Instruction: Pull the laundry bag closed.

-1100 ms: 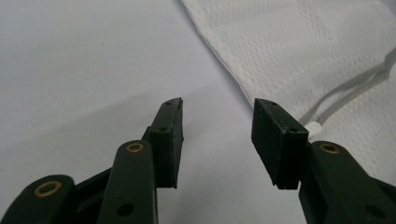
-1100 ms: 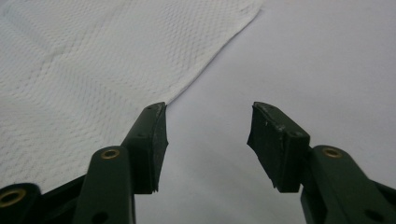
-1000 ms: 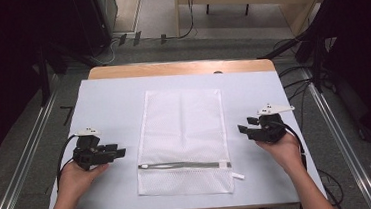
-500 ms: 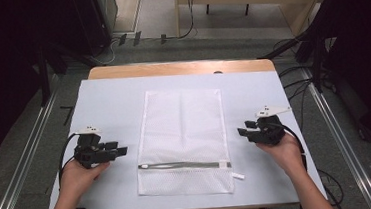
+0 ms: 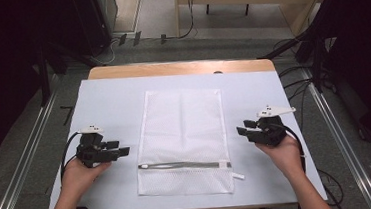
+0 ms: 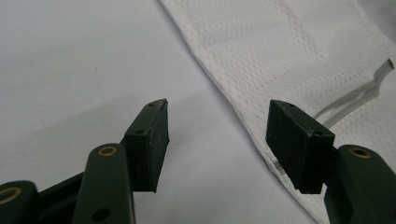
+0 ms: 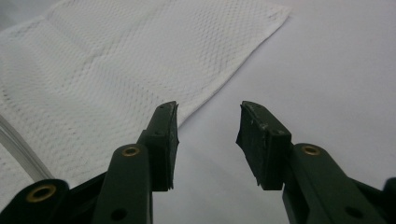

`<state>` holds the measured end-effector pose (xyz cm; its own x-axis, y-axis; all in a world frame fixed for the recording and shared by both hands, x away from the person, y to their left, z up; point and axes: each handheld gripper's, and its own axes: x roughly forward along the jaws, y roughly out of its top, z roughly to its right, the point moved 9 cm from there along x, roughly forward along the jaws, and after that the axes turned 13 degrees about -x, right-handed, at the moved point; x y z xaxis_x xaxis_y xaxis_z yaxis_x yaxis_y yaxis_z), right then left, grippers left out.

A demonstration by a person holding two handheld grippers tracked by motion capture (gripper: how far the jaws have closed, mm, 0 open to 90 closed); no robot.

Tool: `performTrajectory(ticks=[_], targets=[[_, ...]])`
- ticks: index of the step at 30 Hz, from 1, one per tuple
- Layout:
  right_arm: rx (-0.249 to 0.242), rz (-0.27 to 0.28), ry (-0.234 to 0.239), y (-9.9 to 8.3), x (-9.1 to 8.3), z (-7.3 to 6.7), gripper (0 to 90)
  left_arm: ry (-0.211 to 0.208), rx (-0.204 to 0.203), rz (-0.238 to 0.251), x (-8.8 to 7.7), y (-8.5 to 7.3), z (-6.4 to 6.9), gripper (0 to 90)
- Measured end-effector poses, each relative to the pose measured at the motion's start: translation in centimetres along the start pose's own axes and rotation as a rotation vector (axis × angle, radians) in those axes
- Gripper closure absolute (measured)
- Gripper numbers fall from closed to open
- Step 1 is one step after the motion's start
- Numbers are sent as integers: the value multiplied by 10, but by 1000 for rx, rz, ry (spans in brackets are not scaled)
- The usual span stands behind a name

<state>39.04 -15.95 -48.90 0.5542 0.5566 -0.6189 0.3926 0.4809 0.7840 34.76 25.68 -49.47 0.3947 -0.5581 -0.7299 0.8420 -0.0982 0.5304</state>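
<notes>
Lying flat at the middle of the table (image 5: 108, 98), long side running away from the person: a white mesh laundry bag (image 5: 183, 130), zipper (image 5: 183, 165) crossing it near the close end, with a small white pull tab (image 5: 238, 175) poking out at the near right corner.

Flanking it, one tool per side. Hovering just off the bag's left edge, the left gripper (image 5: 123, 151), jaws standing well apart and holding nothing; in the left gripper view, the bag's hemmed edge (image 6: 243, 121) passing between and under those jaws. Sitting a little off the right edge, the right gripper (image 5: 240, 130), jaws likewise parted, somewhat less widely, and empty, pointing toward the bag's side edge (image 7: 219, 93) (bare table under the pads).

Judging by the look: very light, limp, thin netting, likely sliding and bunching on the smooth cover rather than lifting cleanly. Probably best pinching at the doubled hem or a corner, or at the stiffer zipper band, where the cloth offers some body. Taking hold mid-panel likely meaning grabbing one layer only, or snagging the mesh.
</notes>
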Motion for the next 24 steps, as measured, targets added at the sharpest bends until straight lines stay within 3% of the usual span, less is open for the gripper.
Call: performTrajectory(ticks=[8, 14, 24], targets=[[-12, -12, -7, -3, 1, 1, 568, 2, 8, -10, 2, -1, 1, 396], [30, -12, 12, -4, 1, 3, 597, 4, 5, -11, 2, -2, 1, 397], [35, -11, 35, -3, 1, -1, 584, 2, -3, -14, 1, -1, 0, 405]])
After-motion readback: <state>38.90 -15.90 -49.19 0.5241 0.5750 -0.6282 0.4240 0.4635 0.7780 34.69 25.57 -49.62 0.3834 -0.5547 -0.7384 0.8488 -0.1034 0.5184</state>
